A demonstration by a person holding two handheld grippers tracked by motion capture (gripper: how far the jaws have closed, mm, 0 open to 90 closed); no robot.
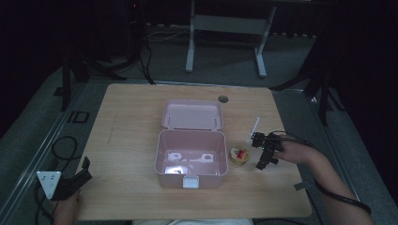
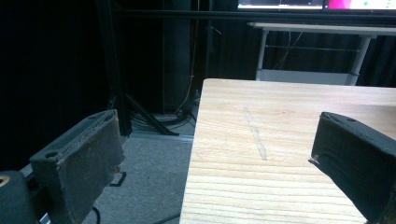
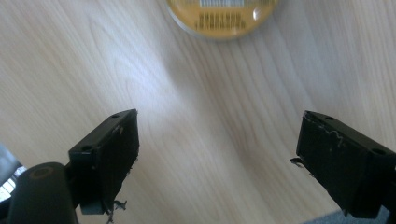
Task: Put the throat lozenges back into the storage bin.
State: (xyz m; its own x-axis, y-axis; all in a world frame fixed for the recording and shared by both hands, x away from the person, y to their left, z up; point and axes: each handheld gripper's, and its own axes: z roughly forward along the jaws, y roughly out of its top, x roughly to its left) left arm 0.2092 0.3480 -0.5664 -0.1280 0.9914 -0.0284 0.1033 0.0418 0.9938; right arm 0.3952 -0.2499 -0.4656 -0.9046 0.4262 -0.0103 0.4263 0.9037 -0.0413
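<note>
An open pink box [image 1: 162,161] stands mid-table, its lid [image 1: 192,115] folded back and a few pale shapes on its floor. Just right of it lies a small round yellow tin [image 1: 239,155] with a red label, whose edge [image 3: 223,16] appears at the top of the right gripper view. My right gripper [image 1: 263,157] hovers beside the tin, jaws wide open over bare wood [image 3: 217,140], holding nothing. My left gripper [image 1: 84,172] rests at the table's front left corner, open and empty [image 2: 217,140], straddling the table's left edge.
A thin white stick [image 1: 255,127] lies on the wooden table [image 1: 126,122] behind the right gripper. A round cable hole [image 1: 223,99] sits behind the box lid. White desk legs [image 1: 190,44] stand on the dark floor beyond. Cables trail on the floor at left [image 1: 63,145].
</note>
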